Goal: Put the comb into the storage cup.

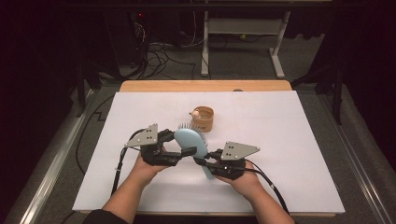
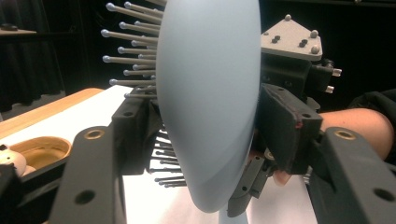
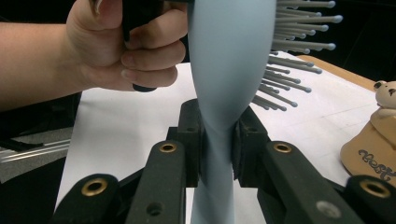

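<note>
Midway, seemingly: right tongs point(image 3: 216, 154) clamp the blue hairbrush point(image 1: 194, 142) handle, left tongs point(image 2: 208, 135) bracket its head; wooden cup point(image 1: 204, 118) waits beyond.

High view looks down; both claw views face the hairbrush point(image 1: 192, 141) close-up.

At frame centre the hairbrush point(image 1: 194, 142) sits above the tabletop point(image 1: 289, 154), between the left gripper point(image 1: 180, 148) and right gripper point(image 1: 205, 161); the cup point(image 1: 203, 119) stands just behind.
</note>
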Demonstrator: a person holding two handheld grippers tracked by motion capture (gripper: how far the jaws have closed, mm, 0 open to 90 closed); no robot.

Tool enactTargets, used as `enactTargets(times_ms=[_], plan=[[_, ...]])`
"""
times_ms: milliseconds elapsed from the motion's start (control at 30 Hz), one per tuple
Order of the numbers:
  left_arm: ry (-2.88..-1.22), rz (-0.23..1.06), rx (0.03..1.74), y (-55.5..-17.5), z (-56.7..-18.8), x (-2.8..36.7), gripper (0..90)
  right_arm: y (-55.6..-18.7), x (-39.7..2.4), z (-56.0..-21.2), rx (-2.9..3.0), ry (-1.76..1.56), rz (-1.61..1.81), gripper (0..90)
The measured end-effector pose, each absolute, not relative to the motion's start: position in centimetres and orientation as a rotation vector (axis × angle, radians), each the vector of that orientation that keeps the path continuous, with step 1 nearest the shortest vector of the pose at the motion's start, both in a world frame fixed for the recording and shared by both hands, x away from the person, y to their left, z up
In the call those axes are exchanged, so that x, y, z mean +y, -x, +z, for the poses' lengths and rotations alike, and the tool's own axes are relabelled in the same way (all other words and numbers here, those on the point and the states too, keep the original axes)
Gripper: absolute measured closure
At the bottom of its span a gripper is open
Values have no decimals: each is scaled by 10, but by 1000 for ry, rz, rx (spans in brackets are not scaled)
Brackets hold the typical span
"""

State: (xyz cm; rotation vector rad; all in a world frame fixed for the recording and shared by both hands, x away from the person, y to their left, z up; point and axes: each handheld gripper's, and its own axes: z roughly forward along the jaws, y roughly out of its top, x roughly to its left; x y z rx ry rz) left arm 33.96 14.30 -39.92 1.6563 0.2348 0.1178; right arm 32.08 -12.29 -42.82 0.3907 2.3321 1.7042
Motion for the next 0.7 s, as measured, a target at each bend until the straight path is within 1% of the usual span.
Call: enactTargets(times_ms=[367, 700], plan=[[-1649, 111, 206, -340, -399, 143, 524, -322, -123, -428, 2334, -401, 1693, 749], [-1629, 108, 196, -338, -398, 142, 592, -323, -123, -427, 2321, -419, 1691, 716]])
